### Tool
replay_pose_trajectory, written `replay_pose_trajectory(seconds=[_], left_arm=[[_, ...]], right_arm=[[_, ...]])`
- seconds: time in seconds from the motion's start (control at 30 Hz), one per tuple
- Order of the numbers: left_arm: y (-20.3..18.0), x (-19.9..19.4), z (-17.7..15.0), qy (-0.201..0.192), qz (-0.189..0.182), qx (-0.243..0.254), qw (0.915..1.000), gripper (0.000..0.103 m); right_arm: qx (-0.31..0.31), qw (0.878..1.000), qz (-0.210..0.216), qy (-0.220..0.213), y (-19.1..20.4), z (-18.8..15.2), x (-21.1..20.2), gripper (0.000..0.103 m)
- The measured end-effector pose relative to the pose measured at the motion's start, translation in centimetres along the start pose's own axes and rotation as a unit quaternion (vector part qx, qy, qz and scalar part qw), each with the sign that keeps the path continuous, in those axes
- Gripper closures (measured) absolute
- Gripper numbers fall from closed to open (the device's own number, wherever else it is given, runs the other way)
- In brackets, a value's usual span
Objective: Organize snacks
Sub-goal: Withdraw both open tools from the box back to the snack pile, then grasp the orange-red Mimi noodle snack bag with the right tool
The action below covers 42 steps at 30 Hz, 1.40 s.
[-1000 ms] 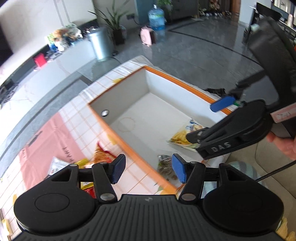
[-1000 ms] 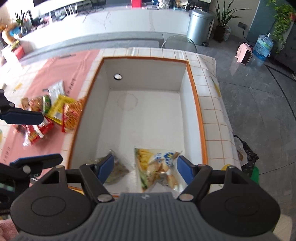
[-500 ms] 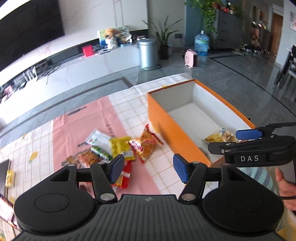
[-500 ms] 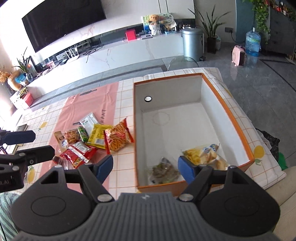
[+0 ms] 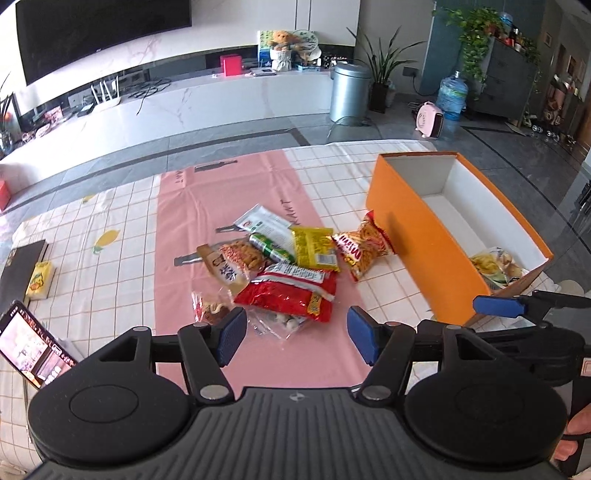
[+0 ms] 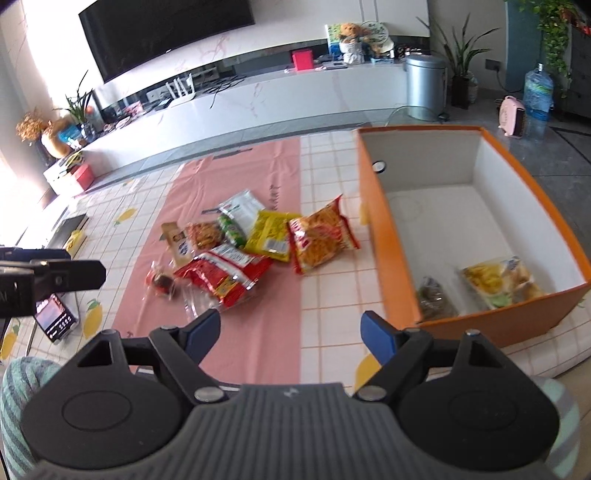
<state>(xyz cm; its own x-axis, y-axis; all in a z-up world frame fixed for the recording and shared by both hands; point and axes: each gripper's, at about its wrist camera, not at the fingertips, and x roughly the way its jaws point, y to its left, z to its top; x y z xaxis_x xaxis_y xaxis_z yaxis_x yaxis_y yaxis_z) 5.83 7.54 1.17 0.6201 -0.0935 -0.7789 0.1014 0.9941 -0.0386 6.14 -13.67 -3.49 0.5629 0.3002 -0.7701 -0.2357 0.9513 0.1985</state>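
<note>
Two snack bags already lie inside the orange box (image 6: 402,243): a clear bag of yellow chips (image 6: 496,280) at the box's near right corner and a small dark packet (image 6: 436,297) at its near left corner; the remainder of the white box floor is bare. The rest of the snacks form a pile (image 5: 280,266) on the table, to the left of the box and apart from it. Nearest the box is an orange-red noodle-snack bag (image 6: 319,234), just beside its left wall; further from the box lie a yellow packet (image 6: 269,234), a green packet (image 6: 231,229), a white pouch (image 6: 240,206), a large red bag (image 6: 221,275), and small clear-wrapped items on the side of the pile farthest from the box. I judge the task to be early: two items stowed, roughly seven or more outstanding. My left gripper (image 5: 293,339) has its jaws spread wide and holds nothing; it hovers over the near edge of the pile, left of the box. My right gripper (image 6: 286,332) is likewise wide apart and empty, positioned near the box's near left corner. The surface is a table with a checked white cloth (image 5: 110,266) and a pink runner (image 5: 207,199) under the pile. A phone (image 5: 33,343) lies far left of the box. Beyond the box: a long white TV console (image 5: 207,96), a wall television (image 5: 99,33), a metal bin (image 5: 349,90), plants, and a water bottle (image 5: 452,94).
</note>
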Motion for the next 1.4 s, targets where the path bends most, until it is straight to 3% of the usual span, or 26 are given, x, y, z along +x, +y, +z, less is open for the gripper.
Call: replay_pose_trajectory(seconds=[0.37, 0.57, 0.9, 1.1, 1.4], left_arm=[[1.9, 4.5, 0.0, 0.036, -0.021, -0.018, 0.9990, 0.028], [2.4, 7.2, 0.9, 0.049, -0.036, -0.053, 0.9968, 0.028], [3.1, 12.7, 1.1, 0.092, -0.044, -0.102, 0.9895, 0.028], [3.7, 15.4, 1.5, 0.106, -0.036, -0.135, 0.9844, 0.029], [3.9, 17.8, 2.3, 0.115, -0.032, -0.136, 0.9836, 0.028]], right_arm=[[-0.018, 1.000, 0.005, 0.021, 1.1, 0.6, 4.3, 0.025], [-0.054, 0.998, -0.020, 0.017, 1.3, 2.1, 7.0, 0.027], [-0.150, 0.986, -0.065, 0.006, 1.6, 3.8, 12.2, 0.027], [-0.213, 0.973, -0.095, 0.003, 1.9, 3.9, 15.3, 0.027], [-0.230, 0.968, -0.097, 0.003, 1.1, 5.6, 18.8, 0.027]])
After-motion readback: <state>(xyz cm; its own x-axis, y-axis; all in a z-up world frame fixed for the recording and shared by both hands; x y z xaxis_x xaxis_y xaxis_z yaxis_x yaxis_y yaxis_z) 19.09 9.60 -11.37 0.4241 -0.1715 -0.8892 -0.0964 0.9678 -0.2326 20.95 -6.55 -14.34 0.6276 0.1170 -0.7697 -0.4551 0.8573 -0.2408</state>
